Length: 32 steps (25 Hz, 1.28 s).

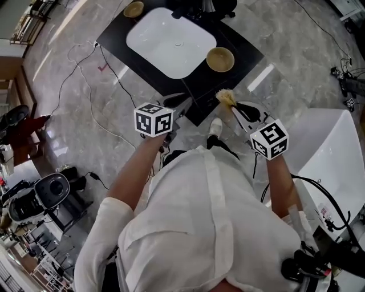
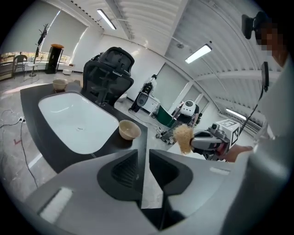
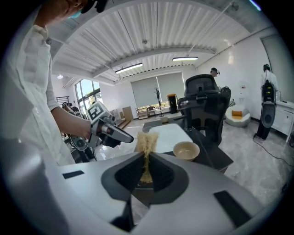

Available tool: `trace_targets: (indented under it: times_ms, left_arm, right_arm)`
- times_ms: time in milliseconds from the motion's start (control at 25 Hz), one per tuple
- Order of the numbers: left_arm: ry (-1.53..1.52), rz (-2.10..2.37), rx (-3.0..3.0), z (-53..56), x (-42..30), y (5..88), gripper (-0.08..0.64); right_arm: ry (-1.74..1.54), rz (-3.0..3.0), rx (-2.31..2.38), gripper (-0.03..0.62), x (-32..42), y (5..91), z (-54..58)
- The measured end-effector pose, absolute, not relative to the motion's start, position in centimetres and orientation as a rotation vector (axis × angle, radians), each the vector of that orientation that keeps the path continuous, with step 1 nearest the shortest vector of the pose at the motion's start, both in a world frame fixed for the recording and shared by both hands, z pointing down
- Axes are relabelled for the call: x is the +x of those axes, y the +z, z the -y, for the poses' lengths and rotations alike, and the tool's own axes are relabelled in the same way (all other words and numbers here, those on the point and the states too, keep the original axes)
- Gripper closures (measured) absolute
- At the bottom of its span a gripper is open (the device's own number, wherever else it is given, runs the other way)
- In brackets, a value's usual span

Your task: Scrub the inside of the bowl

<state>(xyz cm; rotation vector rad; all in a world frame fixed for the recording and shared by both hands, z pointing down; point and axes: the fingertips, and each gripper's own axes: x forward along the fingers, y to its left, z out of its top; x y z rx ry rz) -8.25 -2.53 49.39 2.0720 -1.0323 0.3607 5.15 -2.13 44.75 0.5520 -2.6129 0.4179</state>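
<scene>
A grey marble floor [image 1: 285, 45] surrounds a black table [image 1: 117, 34]. At the table's far left corner sits a second bowl [image 1: 134, 8], and a white basin [image 1: 171, 43] fills the middle. The left gripper [image 1: 181, 105] hovers off the table's near edge, its jaws a narrow slit apart with nothing between them. The tan bowl [image 1: 220, 59] stands upright and empty on the table just right of the basin. Near it, the right gripper [image 1: 235, 108] pinches a straw-coloured fibre brush [image 1: 226, 97], bristles pointing toward the bowl.
</scene>
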Motion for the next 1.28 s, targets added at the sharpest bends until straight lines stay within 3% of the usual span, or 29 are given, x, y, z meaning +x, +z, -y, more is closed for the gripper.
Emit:
trace_targets:
  times_ms: [520, 960, 1080, 1280]
  left_arm:
    - [0.458, 0.994, 1.937, 19.2, -5.9, 56.4, 0.471]
    - [0.535, 0.804, 1.850, 22.6, -4.1, 61.6, 0.454]
    - [0.594, 0.810, 1.854, 22.7, -4.4, 61.6, 0.530]
    - [0.851, 0.853, 2.043, 21.6, -5.4, 59.4, 0.543]
  right_arm:
    - [0.511, 2.563, 0.693, 0.566, 11.0, 46.8, 9.3]
    - [0.606, 2.447, 0.962, 0.566, 11.0, 47.0, 8.4]
    - [0.611, 2.427, 0.993, 0.566, 10.0, 46.6, 7.9]
    - [0.594, 2.414, 1.008, 0.566, 8.4, 45.9, 7.3]
